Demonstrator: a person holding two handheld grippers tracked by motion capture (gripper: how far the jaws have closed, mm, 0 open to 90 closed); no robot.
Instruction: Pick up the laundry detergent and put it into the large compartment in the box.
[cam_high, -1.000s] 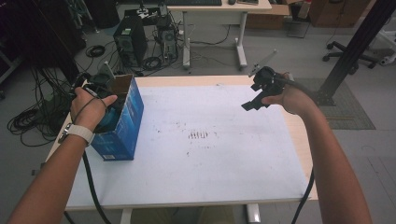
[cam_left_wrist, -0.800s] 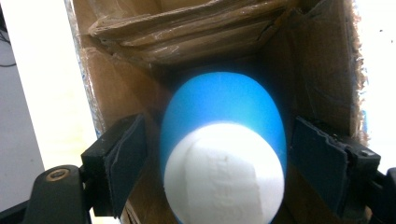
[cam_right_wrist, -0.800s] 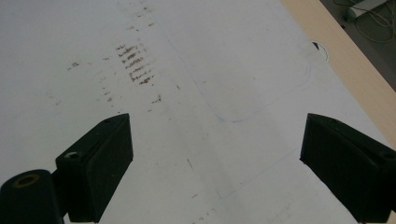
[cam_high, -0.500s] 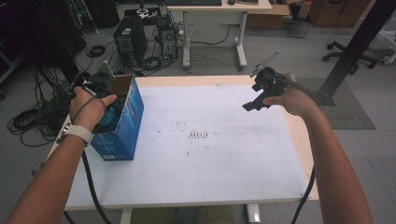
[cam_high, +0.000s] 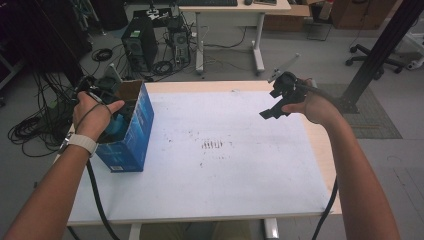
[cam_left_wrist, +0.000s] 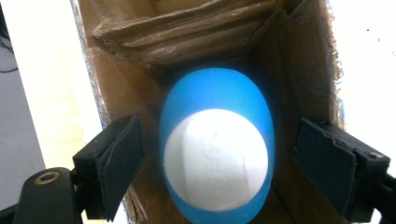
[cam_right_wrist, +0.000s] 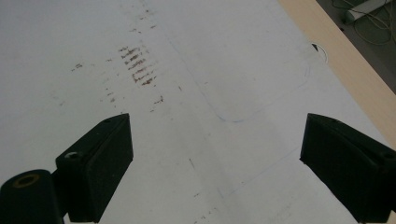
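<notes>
So the cardboard box (cam_high: 129, 131) sits on the table (cam_high: 225, 190) at its left edge, open top up. Inside it there's an egg-shaped object (cam_left_wrist: 216, 144), down between the box walls. The left gripper (cam_left_wrist: 217, 163) hangs right over the box opening, one jaw either side of the egg shape, not touching it. The right gripper (cam_high: 275, 102) is held above the table's far right part, well apart from the box.

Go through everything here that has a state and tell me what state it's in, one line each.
Blue box: upright on the table, top open.
Blue and white ball: inside the box, between the left jaws, not gripped.
Left hand-held gripper: open, reaching into the box.
Right hand-held gripper: open, empty, above the table.
</notes>
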